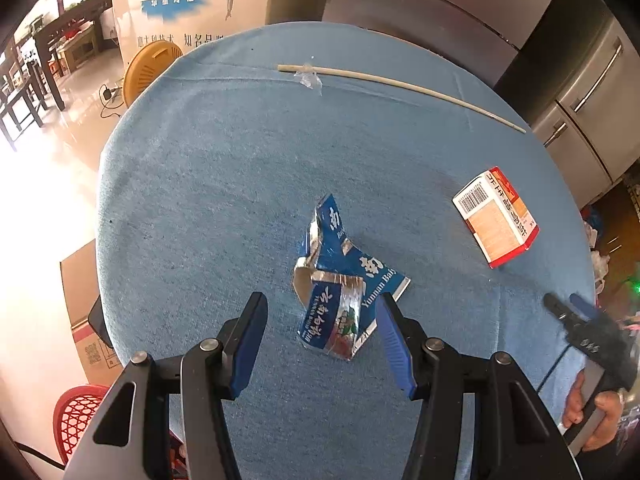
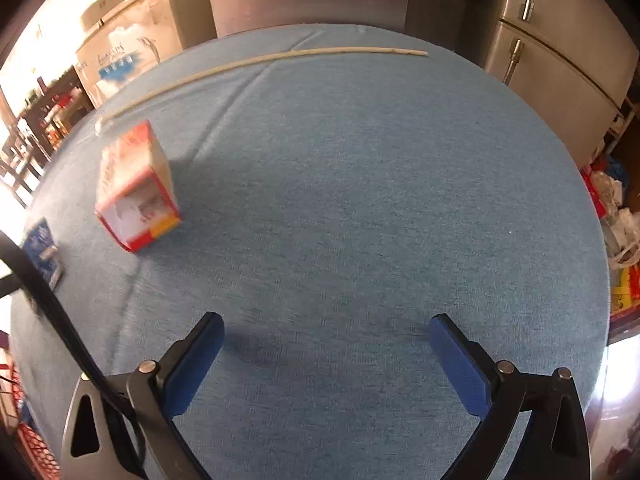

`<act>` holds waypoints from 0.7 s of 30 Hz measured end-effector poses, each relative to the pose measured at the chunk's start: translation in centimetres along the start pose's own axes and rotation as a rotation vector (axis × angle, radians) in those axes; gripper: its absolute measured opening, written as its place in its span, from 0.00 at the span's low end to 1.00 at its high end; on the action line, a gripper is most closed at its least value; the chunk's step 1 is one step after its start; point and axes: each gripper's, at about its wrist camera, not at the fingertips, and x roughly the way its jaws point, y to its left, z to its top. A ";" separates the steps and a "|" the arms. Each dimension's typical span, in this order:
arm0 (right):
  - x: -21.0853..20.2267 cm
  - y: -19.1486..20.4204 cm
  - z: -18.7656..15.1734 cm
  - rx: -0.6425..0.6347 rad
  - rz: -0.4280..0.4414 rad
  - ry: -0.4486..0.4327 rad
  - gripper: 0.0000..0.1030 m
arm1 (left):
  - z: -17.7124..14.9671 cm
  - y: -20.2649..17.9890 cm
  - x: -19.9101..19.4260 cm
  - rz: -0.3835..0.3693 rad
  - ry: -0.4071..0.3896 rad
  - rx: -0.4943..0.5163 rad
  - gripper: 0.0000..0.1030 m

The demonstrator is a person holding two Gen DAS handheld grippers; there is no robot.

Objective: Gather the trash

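A round tabletop (image 1: 200, 200) draped in blue cloth is filling both views, with steel refrigerator doors (image 1: 592, 92) standing behind it and a large white carton (image 1: 188, 4) printed with "huaxing", a dolphin and Chinese characters sitting at the back left. A red plastic basket (image 1: 76, 416) is showing low beside the tabletop in the left wrist view.

The left gripper (image 1: 320, 320) is hanging over a crumpled blue foil-lined wrapper (image 1: 340, 284), its fingers standing partly apart on either side of the near end; the right blue pad is lying just beside the wrapper's edge, and whether it is touching cannot be told. The wrapper is bearing white Chinese characters and the words "Yunnan Bai", with the rest folded out of sight.

To the right, well apart from the wrapper, a small red and white box (image 1: 496, 216) is lying with a barcode and Chinese writing facing up. A long pale stick (image 1: 400, 82) is resting across the far side of the cloth.

The right gripper (image 2: 326, 340) is hovering with its fingers spread wide over bare cloth, holding nothing.
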 end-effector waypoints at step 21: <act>1.7 10.5 9.3 -0.326 0.213 0.020 0.99 | 1.9 -0.5 2.3 -0.017 0.015 0.033 0.46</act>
